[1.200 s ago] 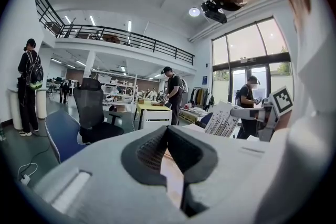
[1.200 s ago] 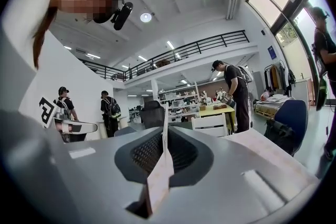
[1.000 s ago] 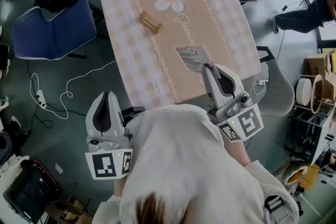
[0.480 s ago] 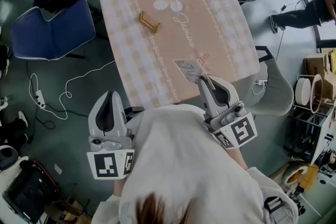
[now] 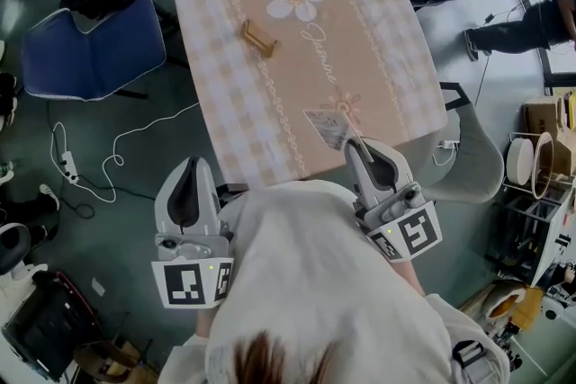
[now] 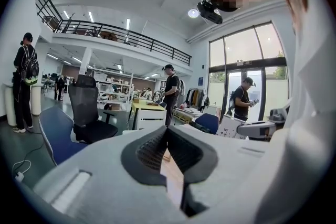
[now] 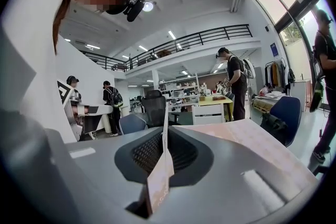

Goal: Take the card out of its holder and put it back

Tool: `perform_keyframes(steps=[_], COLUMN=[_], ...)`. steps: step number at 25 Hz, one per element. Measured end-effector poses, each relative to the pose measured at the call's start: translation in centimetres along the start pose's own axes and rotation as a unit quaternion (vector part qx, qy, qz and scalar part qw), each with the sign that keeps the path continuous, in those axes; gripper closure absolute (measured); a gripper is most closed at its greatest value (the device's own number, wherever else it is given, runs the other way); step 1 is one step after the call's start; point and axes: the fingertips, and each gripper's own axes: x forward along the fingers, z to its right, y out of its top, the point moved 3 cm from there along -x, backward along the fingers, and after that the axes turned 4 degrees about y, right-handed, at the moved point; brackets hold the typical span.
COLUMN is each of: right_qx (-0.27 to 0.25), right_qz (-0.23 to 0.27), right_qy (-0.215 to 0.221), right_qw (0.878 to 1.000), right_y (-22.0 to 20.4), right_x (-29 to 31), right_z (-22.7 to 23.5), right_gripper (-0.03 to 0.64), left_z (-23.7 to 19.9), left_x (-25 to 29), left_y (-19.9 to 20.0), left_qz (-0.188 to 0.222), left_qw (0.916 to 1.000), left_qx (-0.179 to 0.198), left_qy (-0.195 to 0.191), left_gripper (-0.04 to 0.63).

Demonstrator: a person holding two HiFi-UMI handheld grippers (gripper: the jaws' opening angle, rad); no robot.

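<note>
Head view shows the right gripper clenched on the card, with the holder well apart, between ten and eleven o'clock.

Person in an off-white top, with two grey grippers
The loose long-sleeved top lies below brown hair. The left gripper and right gripper have smooth grey shells, black ribbed jaws and black-and-white marker cubes.
</note>
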Motion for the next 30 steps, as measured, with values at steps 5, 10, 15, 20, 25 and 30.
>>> perform_keyframes(steps=[5, 10, 15, 20, 25, 30], right_qx=[0.0, 0.004, 0.003, 0.0, 0.001, -0.001], right_qz=[-0.002, -0.006, -0.01, -0.015, -0.02, -0.022], right_qy=[-0.012, -0.014, -0.01, -0.004, -0.002, 0.001], right_qw=[1.0, 1.0, 1.0, 1.0, 1.0, 1.0], right_y=[0.0, -0.2, -0.4, -0.5, -0.7, -0.7], right_x=[-0.2, 0.0, 0.3, 0.5, 0.6, 0.6], right_z=[0.6, 0.9, 0.7, 0.4, 0.3, 0.2], right_gripper=[0.603, 0.603, 0.601, 0.603, 0.603, 0.603], left_z=[-0.4, -0.7, -0.8, -0.7, -0.8, -0.7], left_x=[-0.1, 0.1, 0.1, 0.1, 0.1, 0.0], left_y=[0.9, 1.4, 1.0, 0.8, 0.4, 0.3], left_qz=[0.007, 0.015, 0.01, 0.008, 0.001, 0.0], left_qw=[0.9999, 0.9995, 0.9996, 0.9996, 0.9997, 0.9997], left_qx=[0.012, 0.026, 0.025, 0.028, 0.024, 0.023], left_qy=[0.003, 0.002, -0.001, -0.007, -0.008, -0.006], left_gripper=[0.595, 0.595, 0.595, 0.595, 0.595, 0.595])
